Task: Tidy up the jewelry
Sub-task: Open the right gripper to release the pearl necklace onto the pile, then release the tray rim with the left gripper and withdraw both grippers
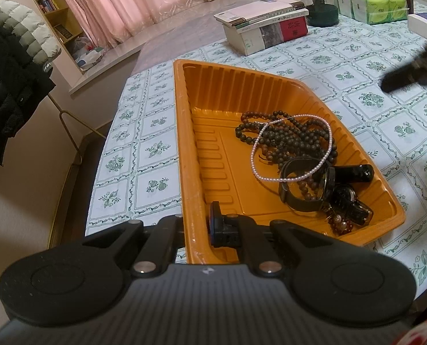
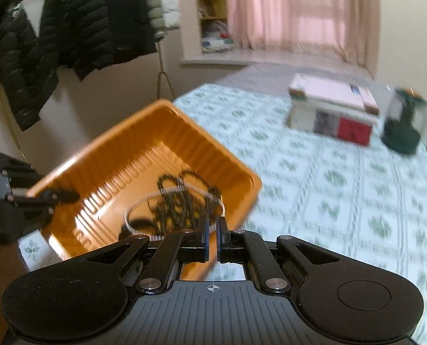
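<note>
An orange plastic tray (image 1: 242, 86) sits on the flower-patterned tablecloth. In its right half lies a tangle of dark wooden bead strands (image 1: 285, 135), a pearl strand (image 1: 253, 155), a black watch band (image 1: 299, 201), a black tube (image 1: 354, 172) and a reddish bead bracelet (image 1: 341, 225). My left gripper (image 1: 197, 218) is shut on the tray's near wall, one finger inside and one outside. In the blurred right wrist view my right gripper (image 2: 213, 227) is shut and empty, hovering over the tray (image 2: 144, 132) edge near the beads (image 2: 184, 201). The left gripper (image 2: 26, 198) shows at that tray's left corner.
A stack of books (image 1: 265, 28), a dark green jar (image 1: 319, 3) and green tissue packs (image 1: 377, 7) stand at the table's far side. Puffer jackets (image 1: 9, 72) hang on a rack left of the table. The table edge (image 1: 104, 158) runs close to the tray's left.
</note>
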### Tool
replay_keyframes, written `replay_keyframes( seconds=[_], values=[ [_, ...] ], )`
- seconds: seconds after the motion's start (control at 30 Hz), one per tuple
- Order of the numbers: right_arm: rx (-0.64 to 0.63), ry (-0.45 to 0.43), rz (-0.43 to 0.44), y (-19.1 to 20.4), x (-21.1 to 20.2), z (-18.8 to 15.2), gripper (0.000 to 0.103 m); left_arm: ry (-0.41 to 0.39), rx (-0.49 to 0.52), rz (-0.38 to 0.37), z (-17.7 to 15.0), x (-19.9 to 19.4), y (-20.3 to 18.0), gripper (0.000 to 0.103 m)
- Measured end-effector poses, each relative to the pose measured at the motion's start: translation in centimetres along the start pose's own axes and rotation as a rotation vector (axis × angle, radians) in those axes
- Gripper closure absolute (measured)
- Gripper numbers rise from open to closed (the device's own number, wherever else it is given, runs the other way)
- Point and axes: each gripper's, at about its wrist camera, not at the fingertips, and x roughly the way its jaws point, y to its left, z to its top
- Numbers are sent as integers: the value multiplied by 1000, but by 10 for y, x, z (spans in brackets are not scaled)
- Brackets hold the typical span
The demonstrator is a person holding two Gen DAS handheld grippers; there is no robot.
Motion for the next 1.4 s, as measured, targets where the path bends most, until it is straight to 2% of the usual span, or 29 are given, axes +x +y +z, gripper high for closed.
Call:
replay_keyframes(
  seconds=[0.13, 0.2, 0.23, 0.27, 0.33, 0.37, 0.73, 1.07, 1.4],
  values=[
    [69, 27, -23, -7, -7, -26, 99, -4, -4, -3, 0, -1, 0, 99],
    [100, 50, -33, -11, -11, -40, 94, -8, -7, -5, 0, -1, 0, 99],
    [111, 59, -41, -12, -12, -46, 84, -9, -9, -7, -1, -1, 0, 99],
    [123, 67, -49, -13, -15, -53, 67, -10, -10, -8, -1, -1, 1, 99],
    [162, 71, -61, -18, -20, -65, 48, -11, -14, -13, -2, 0, 3, 99],
    [181, 70, -68, -20, -24, -71, 46, -11, -16, -15, -3, 0, 4, 99],
    [310, 110, -137, -39, -45, -108, 43, -12, -104, -77, -12, 6, 21, 99],
    [356, 110, -154, -40, -48, -108, 43, 10, -224, -144, -28, 20, 40, 98],
    [350, 117, -147, -35, -41, -105, 43, 49, -399, -229, -50, 35, 63, 95]
  ],
)
